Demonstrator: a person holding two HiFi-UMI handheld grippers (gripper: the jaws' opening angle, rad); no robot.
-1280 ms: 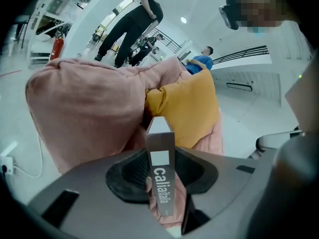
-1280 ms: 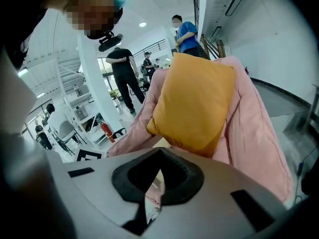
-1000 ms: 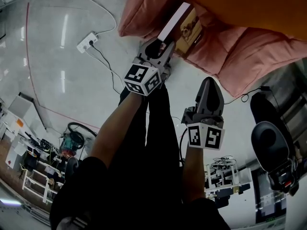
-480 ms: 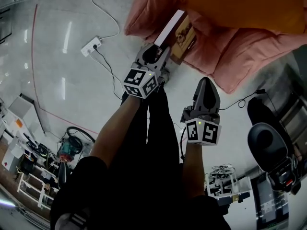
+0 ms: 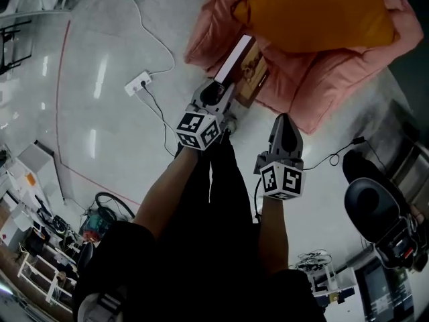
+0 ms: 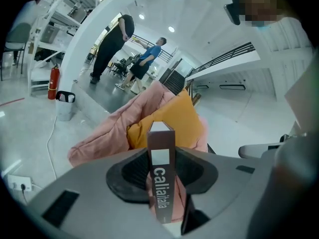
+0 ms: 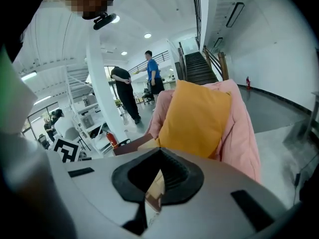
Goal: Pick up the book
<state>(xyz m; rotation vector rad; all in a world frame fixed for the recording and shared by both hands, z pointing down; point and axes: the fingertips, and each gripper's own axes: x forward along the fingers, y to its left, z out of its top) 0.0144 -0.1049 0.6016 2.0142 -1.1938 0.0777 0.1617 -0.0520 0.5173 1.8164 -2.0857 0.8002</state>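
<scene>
The book (image 5: 236, 56) is a thin brown volume with a white page edge. My left gripper (image 5: 216, 91) is shut on its lower end and holds it in the air in front of the pink cushion (image 5: 315, 86). In the left gripper view the book's spine (image 6: 160, 183), with white lettering, stands upright between the pads. My right gripper (image 5: 285, 121) hangs to the right of the book and a little nearer to me. Its jaws are together with nothing in them. In the right gripper view (image 7: 158, 176) the book's corner (image 7: 130, 147) shows beyond the jaws.
An orange pillow (image 5: 315, 15) lies on the pink cushion. A white power strip (image 5: 139, 84) with cables lies on the glossy floor at the left. A black office chair (image 5: 375, 203) stands at the right, and cluttered racks (image 5: 40, 247) at the lower left. Two people (image 6: 112, 46) stand far off.
Both grippers have risen. The book has come up with the left gripper, away from the pink cushion's edge. More of the orange pillow shows at the top of the head view.
</scene>
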